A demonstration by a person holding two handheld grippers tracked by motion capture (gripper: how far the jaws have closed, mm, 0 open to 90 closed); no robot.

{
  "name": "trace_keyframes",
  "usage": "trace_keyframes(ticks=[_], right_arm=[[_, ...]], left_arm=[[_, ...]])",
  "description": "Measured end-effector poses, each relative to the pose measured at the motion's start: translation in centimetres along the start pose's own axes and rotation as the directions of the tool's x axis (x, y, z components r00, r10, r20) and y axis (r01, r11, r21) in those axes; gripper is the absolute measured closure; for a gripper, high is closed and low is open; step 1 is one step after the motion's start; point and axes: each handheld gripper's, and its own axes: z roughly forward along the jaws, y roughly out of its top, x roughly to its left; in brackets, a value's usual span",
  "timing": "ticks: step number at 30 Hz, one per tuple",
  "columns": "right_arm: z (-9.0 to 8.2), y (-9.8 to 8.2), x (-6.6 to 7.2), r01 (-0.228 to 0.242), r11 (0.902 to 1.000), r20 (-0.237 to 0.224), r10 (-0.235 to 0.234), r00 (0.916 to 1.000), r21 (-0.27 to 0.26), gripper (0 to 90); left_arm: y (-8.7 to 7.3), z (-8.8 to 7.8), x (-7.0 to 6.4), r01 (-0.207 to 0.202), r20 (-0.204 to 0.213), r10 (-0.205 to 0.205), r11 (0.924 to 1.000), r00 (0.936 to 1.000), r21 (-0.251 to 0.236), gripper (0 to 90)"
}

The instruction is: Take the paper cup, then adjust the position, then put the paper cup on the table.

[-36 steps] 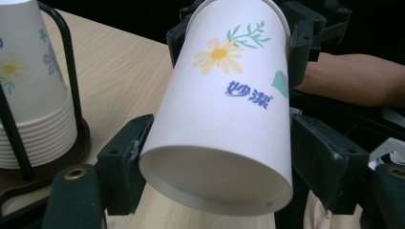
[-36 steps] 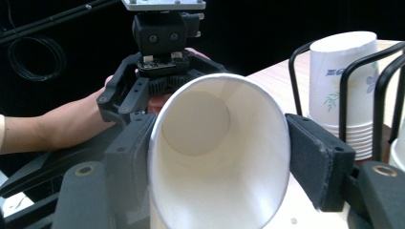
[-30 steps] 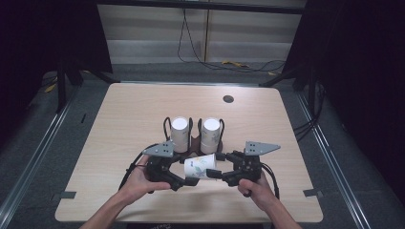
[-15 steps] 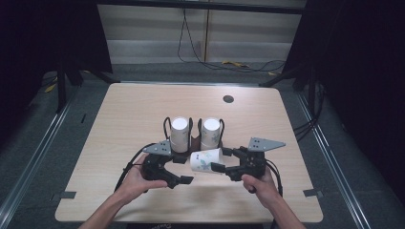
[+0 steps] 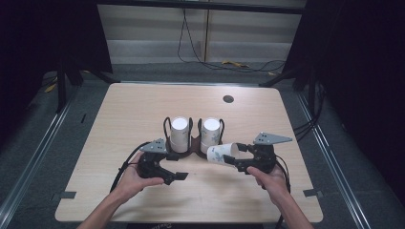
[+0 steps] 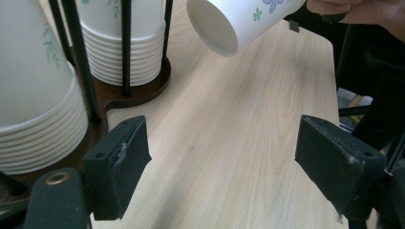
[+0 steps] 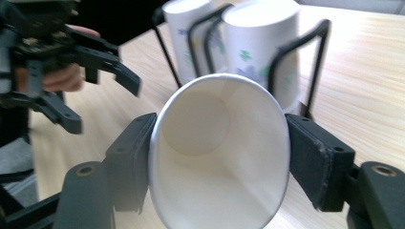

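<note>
Light wooden table (image 5: pixel 133 109), dark round grommet (image 5: pixel 228 98), cables on the floor (image 5: pixel 229 64), grey wall panels (image 5: pixel 153 28)

So a second ago both grippers met on the paper cup (image 5: pixel 221 154) at lower centre of the high view. Now the left gripper (image 5: pixel 180 176) has let go, its jaws have just been opening with nothing between them, and the right gripper (image 5: pixel 231 164) has carried the cup a bit rightward, away from it.
</note>
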Motion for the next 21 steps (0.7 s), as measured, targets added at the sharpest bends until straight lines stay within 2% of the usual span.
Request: trace_keyframes(ticks=[5,10,21], right_arm=[[-0.3,-0.1,-1.1,-0.003,0.9982,0.077,-0.002,0.9971,0.059,30.2],[-0.7,0.0,-2.3,-0.012,0.9934,0.153,-0.006,0.9881,0.114,30.2],[-0.7,1.1,-4.4,-0.031,0.9848,0.233,-0.01,0.9724,0.171,30.1]], left_arm=[[0.0,-0.1,0.1,0.002,-0.012,-0.002,1.0,0.9999,-0.006,18.9],[0.0,0.0,0.1,-0.006,-0.011,0.006,1.0,0.9999,0.003,18.9],[-0.6,-0.1,0.5,0.003,-0.024,-0.003,0.9999,0.9997,0.013,18.9]])
